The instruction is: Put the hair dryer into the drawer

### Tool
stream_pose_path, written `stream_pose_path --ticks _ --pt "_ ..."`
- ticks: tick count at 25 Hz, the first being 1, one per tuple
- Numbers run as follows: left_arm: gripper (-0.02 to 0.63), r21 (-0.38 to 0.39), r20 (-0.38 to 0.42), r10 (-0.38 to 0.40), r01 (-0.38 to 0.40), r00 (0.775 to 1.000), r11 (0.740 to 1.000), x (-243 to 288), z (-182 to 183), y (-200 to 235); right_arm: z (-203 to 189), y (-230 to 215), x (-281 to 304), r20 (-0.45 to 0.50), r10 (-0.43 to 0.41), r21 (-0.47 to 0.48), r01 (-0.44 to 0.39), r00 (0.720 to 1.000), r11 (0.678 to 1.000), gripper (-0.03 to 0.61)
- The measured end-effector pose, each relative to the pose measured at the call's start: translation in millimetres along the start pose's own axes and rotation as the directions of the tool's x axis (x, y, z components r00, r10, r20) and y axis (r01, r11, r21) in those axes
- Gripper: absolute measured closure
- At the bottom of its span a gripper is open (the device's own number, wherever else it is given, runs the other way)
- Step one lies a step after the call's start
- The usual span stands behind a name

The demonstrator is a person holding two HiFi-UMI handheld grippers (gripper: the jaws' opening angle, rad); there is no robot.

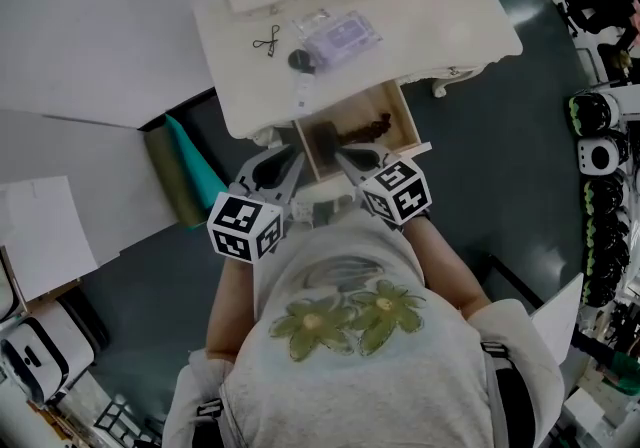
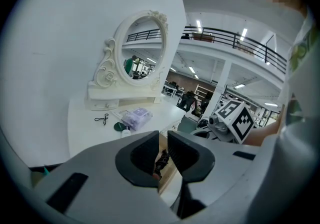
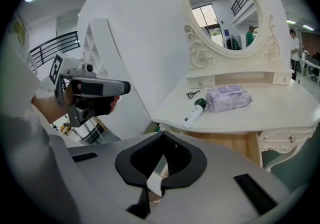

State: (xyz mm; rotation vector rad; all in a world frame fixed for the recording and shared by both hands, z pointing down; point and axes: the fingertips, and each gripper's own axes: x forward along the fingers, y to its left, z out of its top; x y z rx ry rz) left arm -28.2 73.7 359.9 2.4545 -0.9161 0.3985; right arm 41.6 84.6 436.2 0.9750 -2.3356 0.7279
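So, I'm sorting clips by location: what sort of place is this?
Likely a big indoor hall or lab with a staged bedroom corner: a white dressing table and oval mirror, with a railed mezzanine and strip lights beyond.

White vanity table [image 3: 280,113] bearing mirror [image 3: 227,10], wipes pack [image 3: 227,97], bottle [image 3: 192,114]

Head camera's up top, staring steeply down, with the dressing table [image 1: 440,31] at twelve o'clock, close below. The left gripper view sits low off the table's front edge, facing up across it, mirror [image 2: 142,50] at eleven. Right gripper view, same low perch, mirror [image 3: 227,13] at one. All three catch the wipes pack [image 1: 345,36] [image 2: 136,116] [image 3: 227,98] on the tabletop.
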Motion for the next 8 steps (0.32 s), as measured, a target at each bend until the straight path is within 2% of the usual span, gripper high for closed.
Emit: stream_pose_path --ticks 8 --pt "0.554 0.003 -0.010 -0.015 0.015 1.000 1.000 0.2 -3.8 -3.6 -10.2 -2.3 -3.6 -0.007 -0.016 0.025 0.016 1.000 1.000 0.557"
